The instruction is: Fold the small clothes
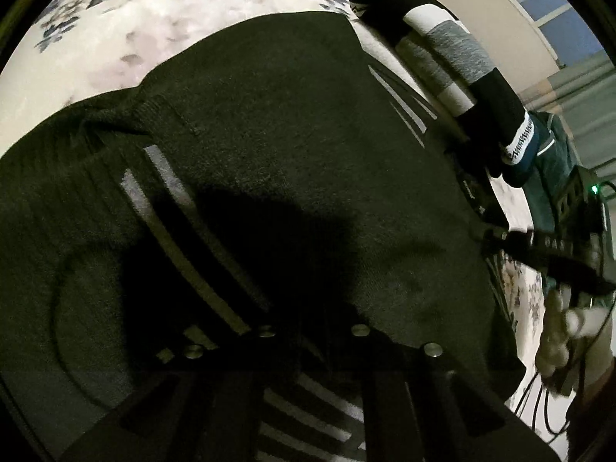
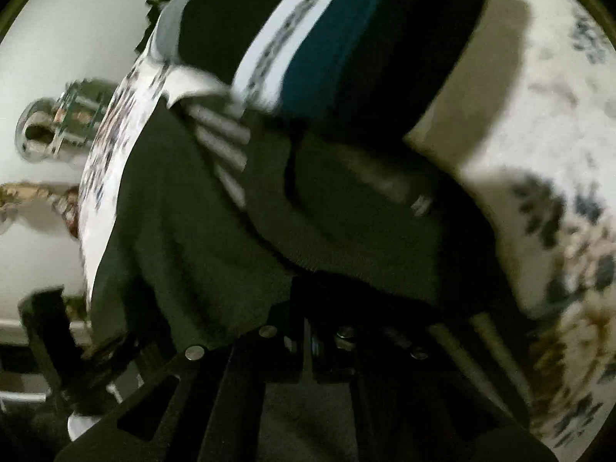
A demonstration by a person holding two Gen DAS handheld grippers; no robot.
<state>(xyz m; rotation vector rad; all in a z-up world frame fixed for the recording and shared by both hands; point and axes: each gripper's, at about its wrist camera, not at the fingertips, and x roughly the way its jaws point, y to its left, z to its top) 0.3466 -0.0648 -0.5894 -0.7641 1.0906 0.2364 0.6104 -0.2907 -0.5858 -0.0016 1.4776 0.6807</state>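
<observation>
A: Largest first. We see the floral sheet [image 1: 115,38] spread under everything, pale, filling the left wrist view from 9 to 12 o'clock.

B: On it lies the dark sweater [image 1: 288,154], covering most of that view. We read its long axis as running from about 7 o'clock up to 1 o'clock, with the ribbed edge toward 9 o'clock. We count one sweater, and two groups of pale stripes on it, one at 8 o'clock and one at 2 o'clock.

A: Beyond it at 1 o'clock sits one folded pile of clothes [image 1: 454,57], banded black, white and grey, just beside the sweater's far edge.

B: Smaller still, the right gripper [image 1: 496,236] reaches in at 3 o'clock, its tips at the sweater's edge. In its own blurred view the fingers look drawn together on the dark fabric [image 2: 215,254].

A: And the left gripper [image 1: 308,350] sits at 6 o'clock with its fingers spread apart over the sweater; we cannot tell whether it touches the cloth.
</observation>
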